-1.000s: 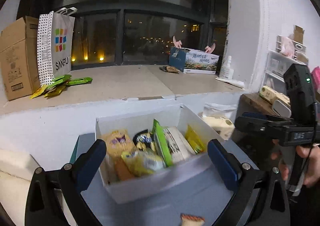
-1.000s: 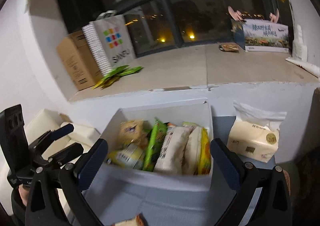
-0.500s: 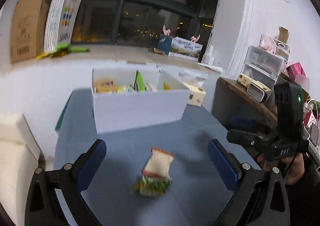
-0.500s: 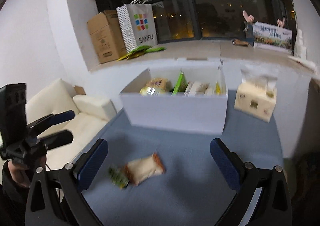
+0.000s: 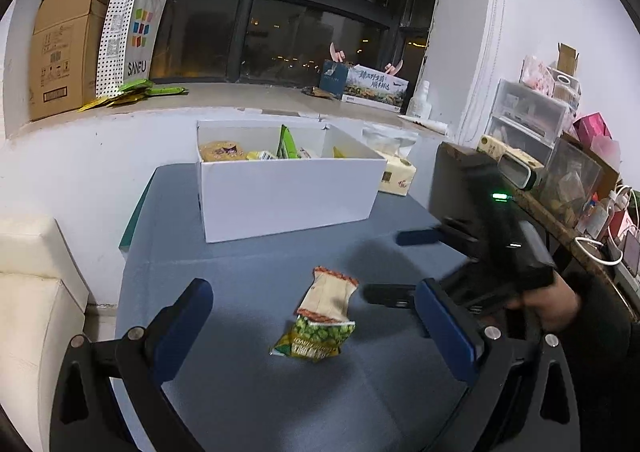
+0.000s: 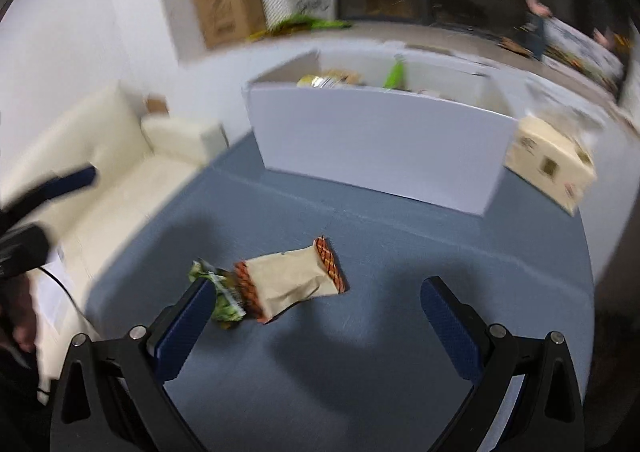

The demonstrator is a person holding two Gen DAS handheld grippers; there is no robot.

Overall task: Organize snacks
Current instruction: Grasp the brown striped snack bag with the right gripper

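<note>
A white box (image 5: 288, 196) (image 6: 376, 156) with several snack packets inside stands at the far side of the blue table (image 5: 248, 384). Two loose packets lie on the table in front of it: a beige packet with orange ends (image 5: 329, 295) (image 6: 292, 283) overlapping a green packet (image 5: 316, 338) (image 6: 218, 294). My left gripper (image 5: 316, 326) is open, hovering just short of both packets, with nothing between its fingers. My right gripper (image 6: 316, 318) is open too, close to the beige packet; in the left wrist view its fingers (image 5: 416, 238) show at the right, held by a hand.
A tissue pack (image 5: 396, 176) (image 6: 548, 168) sits right of the box. A cream sofa (image 6: 100, 172) lies left of the table. The windowsill holds a cardboard box (image 5: 60, 52), a paper bag (image 5: 128, 36) and green packets (image 5: 132, 92). Cluttered shelves (image 5: 560, 156) stand at the right.
Both grippers pulled back from over the box and tilted down toward the two loose packets. In the last half second the right gripper moved in closer to them.
</note>
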